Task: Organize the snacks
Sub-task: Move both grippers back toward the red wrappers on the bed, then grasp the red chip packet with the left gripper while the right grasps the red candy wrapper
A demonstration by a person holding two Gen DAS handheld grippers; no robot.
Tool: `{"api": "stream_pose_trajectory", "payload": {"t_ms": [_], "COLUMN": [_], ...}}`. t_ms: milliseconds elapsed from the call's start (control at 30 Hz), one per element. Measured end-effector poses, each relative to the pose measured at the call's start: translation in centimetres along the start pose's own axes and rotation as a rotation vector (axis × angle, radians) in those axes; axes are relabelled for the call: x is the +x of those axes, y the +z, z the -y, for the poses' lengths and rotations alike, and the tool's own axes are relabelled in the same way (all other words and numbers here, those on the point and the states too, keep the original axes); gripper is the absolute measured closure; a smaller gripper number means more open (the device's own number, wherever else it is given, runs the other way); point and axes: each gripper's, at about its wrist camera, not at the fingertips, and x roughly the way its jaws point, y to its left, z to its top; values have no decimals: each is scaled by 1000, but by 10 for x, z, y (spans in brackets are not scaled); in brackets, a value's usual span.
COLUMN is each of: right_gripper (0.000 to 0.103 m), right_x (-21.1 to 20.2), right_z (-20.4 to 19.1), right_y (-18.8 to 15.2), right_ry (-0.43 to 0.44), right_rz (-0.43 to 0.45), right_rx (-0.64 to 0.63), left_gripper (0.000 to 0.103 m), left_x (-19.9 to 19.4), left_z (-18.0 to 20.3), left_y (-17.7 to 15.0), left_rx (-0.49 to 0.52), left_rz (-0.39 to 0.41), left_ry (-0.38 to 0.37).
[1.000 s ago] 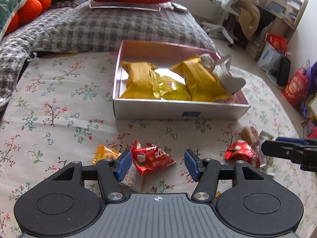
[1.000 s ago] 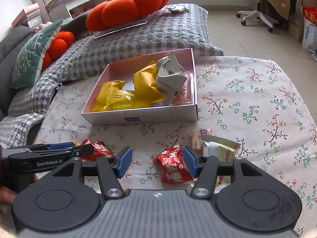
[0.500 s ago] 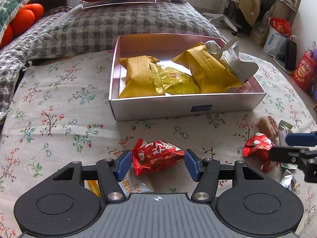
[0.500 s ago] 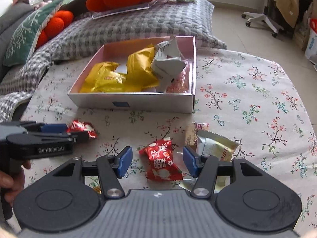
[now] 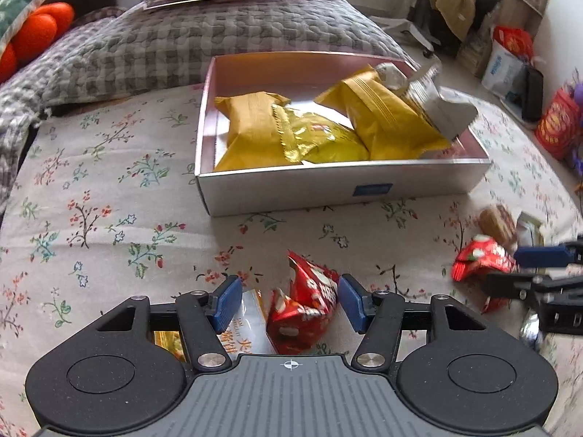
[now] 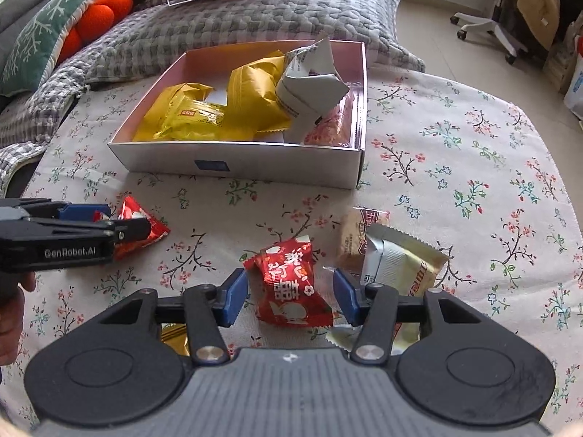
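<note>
A white box (image 5: 339, 191) (image 6: 240, 162) holds several yellow snack packs (image 5: 291, 134) and a grey carton (image 6: 306, 87). My left gripper (image 5: 289, 302) is open, its blue pads on either side of a red snack packet (image 5: 302, 309) on the floral cloth. My right gripper (image 6: 289, 296) is open around a second red packet (image 6: 289, 287). The left gripper also shows in the right wrist view (image 6: 87, 227), over its red packet (image 6: 145, 225). The right gripper shows at the right edge of the left wrist view (image 5: 539, 269), beside the second red packet (image 5: 481, 258).
A white and orange packet (image 5: 247, 324) lies under the left gripper. A beige sachet (image 6: 400, 266) and a brown biscuit pack (image 6: 355, 240) lie right of the right gripper. A grey quilted cushion (image 6: 218, 25) lies behind the box. An office chair (image 6: 510, 7) stands at far right.
Both grippers have moved forward and down, so each red packet now lies between the open pads. The left packet has tipped up on end.
</note>
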Motion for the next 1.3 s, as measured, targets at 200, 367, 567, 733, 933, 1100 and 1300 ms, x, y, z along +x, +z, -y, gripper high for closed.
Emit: {"api": "stream_pose_trajectory", "payload": {"t_ms": [200, 367, 567, 733, 933, 1100, 1300], "right_gripper": [56, 58, 63, 70, 75, 76, 76], "right_x": [5, 10, 14, 19, 15, 11, 7], "right_z": [1, 3, 0, -2, 0, 5, 11], "right_y": [0, 1, 1, 1, 3, 5, 6], "right_ry": [-8, -21, -22, -29, -15, 11, 10], "right_rz": [-16, -27, -40, -47, -36, -25, -2], "right_rx": [-11, -12, -26, -28, -4, 34, 76], "left_gripper": [48, 61, 73, 76, 77, 77, 77], "left_x": [-1, 5, 5, 5, 1, -3, -11], "left_z": [19, 18, 11, 4, -3, -6, -12], "left_y": [-7, -9, -6, -4, 0, 2, 5], "left_rx": [137, 144, 94, 43, -12, -40, -80], "left_rz": [-18, -34, -29, -25, -6, 10, 42], "left_ry": [4, 23, 11, 6, 11, -1, -27]}}
